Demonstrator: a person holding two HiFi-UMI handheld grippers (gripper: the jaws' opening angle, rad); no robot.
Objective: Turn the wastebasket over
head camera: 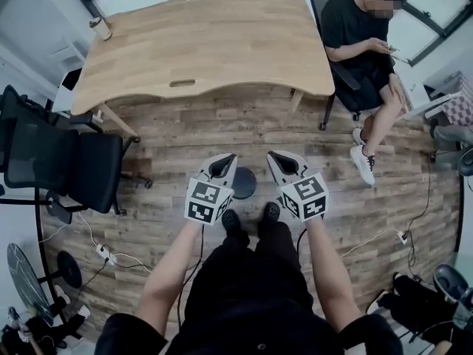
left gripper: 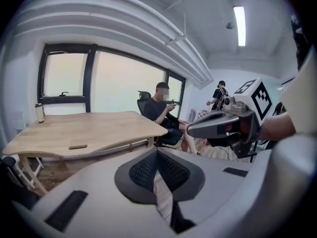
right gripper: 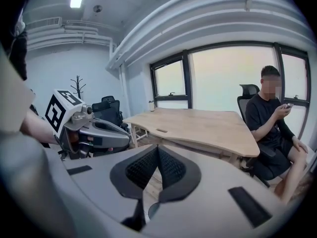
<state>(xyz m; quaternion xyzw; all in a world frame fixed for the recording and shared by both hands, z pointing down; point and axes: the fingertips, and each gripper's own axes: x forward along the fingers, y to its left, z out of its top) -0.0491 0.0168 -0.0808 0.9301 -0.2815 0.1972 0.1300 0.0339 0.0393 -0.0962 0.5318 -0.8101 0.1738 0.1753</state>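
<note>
Forearms (head camera: 174, 261) lead to both tools in the head view: left tool (head camera: 225, 163) and right tool (head camera: 283, 161), both clenched and empty. Between them, the dark wastebasket (head camera: 244, 184) stands on the wooden floor (head camera: 170, 146), seen end-on as a round shape and partly covered; whether its mouth or base faces up is unclear. Left gripper view: the pads meet on nothing. Right gripper view: the same.
</note>
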